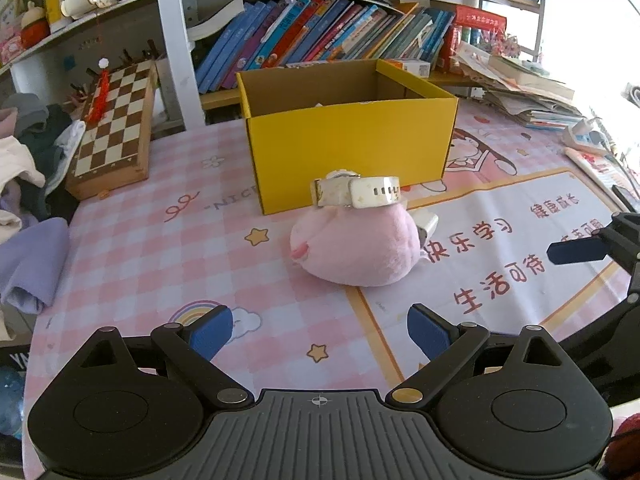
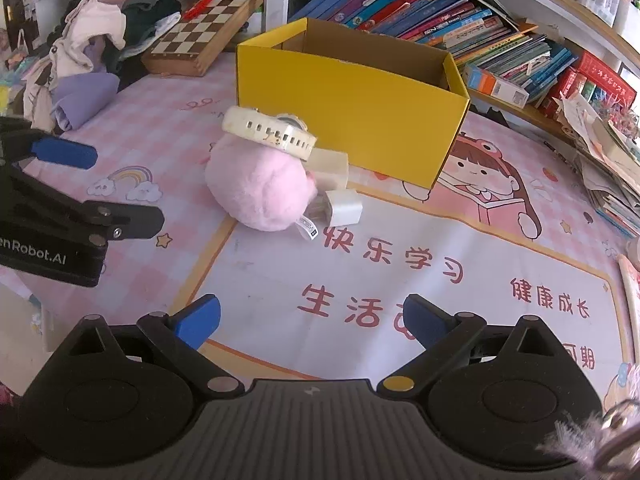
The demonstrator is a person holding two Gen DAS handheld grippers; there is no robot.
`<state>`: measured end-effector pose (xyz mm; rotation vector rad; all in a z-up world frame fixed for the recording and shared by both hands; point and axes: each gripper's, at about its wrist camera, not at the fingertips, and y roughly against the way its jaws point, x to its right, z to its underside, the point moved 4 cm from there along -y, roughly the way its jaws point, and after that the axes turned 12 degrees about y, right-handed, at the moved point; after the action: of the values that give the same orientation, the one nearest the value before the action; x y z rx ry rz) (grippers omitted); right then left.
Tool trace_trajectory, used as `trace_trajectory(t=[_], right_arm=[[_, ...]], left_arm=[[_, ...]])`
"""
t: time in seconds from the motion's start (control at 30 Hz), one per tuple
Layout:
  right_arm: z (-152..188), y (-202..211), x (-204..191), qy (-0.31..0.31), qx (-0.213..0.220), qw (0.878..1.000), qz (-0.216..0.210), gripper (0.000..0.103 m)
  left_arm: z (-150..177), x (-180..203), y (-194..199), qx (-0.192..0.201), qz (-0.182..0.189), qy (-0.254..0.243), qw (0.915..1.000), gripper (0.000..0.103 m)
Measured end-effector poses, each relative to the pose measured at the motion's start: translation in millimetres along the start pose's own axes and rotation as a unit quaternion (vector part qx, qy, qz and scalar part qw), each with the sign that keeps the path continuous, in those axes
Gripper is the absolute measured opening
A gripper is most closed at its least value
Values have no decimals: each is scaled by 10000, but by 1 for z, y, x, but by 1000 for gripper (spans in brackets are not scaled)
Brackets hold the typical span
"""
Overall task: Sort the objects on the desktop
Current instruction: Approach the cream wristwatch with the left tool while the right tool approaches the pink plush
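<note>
A pink plush toy (image 1: 356, 248) lies on the desk mat in front of an open yellow box (image 1: 348, 148). A white watch (image 1: 360, 192) rests on top of the plush. A white charger plug (image 2: 345, 207) lies against the plush on its right side, and a cream block (image 2: 329, 166) lies behind it. The plush (image 2: 256, 184), watch (image 2: 268, 132) and box (image 2: 352, 108) also show in the right wrist view. My left gripper (image 1: 320, 334) is open and empty, short of the plush. My right gripper (image 2: 312, 320) is open and empty, over the mat's printed text.
A chessboard case (image 1: 116, 128) leans at the left beside a pile of clothes (image 1: 24, 184). Books (image 1: 320, 32) fill the shelf behind the box. Stacked papers and books (image 1: 528, 88) sit at the right. The right gripper's finger (image 1: 576, 251) shows at the left view's right edge.
</note>
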<state>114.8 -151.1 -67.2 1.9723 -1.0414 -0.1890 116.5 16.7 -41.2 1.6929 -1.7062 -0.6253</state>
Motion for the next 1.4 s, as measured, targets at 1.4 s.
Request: trace_trajectory(t=[1.4], right_arm=[[-19,-23,41,141,48,9996,-246,96]], left_arm=[[-38,25,-39,232,376,56,9990,84]])
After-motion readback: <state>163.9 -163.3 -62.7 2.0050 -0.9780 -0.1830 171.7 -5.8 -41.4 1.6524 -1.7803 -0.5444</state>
